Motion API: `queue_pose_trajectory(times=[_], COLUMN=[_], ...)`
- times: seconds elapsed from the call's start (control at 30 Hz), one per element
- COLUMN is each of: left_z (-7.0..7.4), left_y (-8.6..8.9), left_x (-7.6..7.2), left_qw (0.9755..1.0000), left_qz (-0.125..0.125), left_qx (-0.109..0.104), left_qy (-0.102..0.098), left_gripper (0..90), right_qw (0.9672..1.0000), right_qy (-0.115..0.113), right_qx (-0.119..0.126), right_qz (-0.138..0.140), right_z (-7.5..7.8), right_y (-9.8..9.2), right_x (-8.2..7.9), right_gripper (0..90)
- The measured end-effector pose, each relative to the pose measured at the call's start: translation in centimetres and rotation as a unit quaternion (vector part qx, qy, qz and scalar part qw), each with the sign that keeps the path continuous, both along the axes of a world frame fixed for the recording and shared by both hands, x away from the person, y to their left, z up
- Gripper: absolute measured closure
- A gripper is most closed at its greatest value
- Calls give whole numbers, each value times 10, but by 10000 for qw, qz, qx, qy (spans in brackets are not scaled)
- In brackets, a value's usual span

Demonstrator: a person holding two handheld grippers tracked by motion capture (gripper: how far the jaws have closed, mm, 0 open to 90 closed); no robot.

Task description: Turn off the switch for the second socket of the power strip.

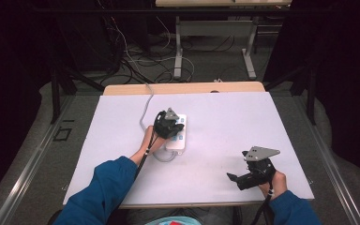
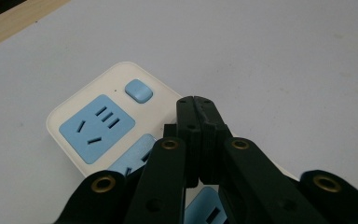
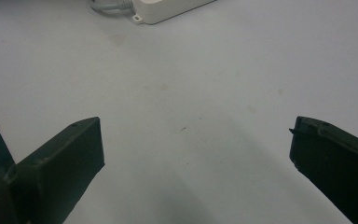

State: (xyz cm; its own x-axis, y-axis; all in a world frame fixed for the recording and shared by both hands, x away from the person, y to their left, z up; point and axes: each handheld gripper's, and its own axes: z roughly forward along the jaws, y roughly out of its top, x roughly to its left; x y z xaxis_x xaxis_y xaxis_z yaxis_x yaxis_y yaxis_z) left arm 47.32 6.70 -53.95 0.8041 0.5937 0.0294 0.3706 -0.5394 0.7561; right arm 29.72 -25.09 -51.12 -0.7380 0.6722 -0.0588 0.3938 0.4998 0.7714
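Observation:
A white power strip (image 1: pixel 178 139) with light-blue sockets lies mid-table on the white sheet. In the left gripper view its end socket (image 2: pixel 96 127) and a blue switch button (image 2: pixel 139 89) show clearly. My left gripper (image 1: pixel 172 125) hovers over the strip, shut with nothing between its jaws; the tips (image 2: pixel 195 103) are pressed together above the strip near the button. My right gripper (image 1: pixel 238 179) rests near the table's front right, open and empty, jaws wide apart over bare sheet (image 3: pixel 191 126). A corner of the power strip (image 3: pixel 168 9) lies far ahead of it.
The strip's grey cable (image 1: pixel 146 105) runs back over the table's far edge. A wooden table edge (image 1: pixel 183 88) borders the white sheet (image 1: pixel 225 117). Cables and table legs stand on the floor beyond.

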Motion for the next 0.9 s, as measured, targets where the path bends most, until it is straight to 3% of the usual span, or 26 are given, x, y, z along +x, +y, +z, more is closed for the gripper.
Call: queue_pose_trajectory(times=[0.4, 0.57, 0.9], left_z=[-2, -1, -4], left_y=[-2, -1, -1], left_x=[1, 2, 1], left_qw=[9999, 10000, 9998], left_qz=[62, 10, 84], left_qx=[-80, -58, -166], left_qy=[-106, -34, -72], left_gripper=[900, 900, 900], right_qw=[10000, 10000, 10000], right_qy=[-27, -21, -3], right_qx=[-28, -25, -25], right_qz=[6, 17, 4], right_z=[0, 0, 0], right_y=[0, 0, 0], right_x=[1, 1, 0], right_gripper=[24, 24, 24])
